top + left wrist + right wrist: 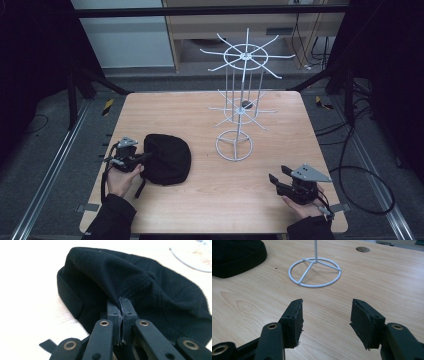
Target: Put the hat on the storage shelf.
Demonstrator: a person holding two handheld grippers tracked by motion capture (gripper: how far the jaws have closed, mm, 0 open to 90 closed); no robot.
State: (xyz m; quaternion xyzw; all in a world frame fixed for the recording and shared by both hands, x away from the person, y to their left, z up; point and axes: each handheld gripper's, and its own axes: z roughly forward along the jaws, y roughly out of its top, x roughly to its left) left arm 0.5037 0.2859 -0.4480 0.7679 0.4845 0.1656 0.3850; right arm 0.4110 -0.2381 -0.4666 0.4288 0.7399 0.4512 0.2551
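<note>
From above we see our left tongs point(141, 158) at the left edge of the black cap point(167, 159), which lies on the counter point(210, 200) left of the white wire rack point(239, 107). The left gripper view adds what that one hides: the jaws pinched tight on a fold of the cap's cloth point(120, 277). At the right, our right tongs point(280, 176) stand wide with nothing between them; their own view shows bare wood there and the rack's ring base point(315, 272) beyond.
</note>
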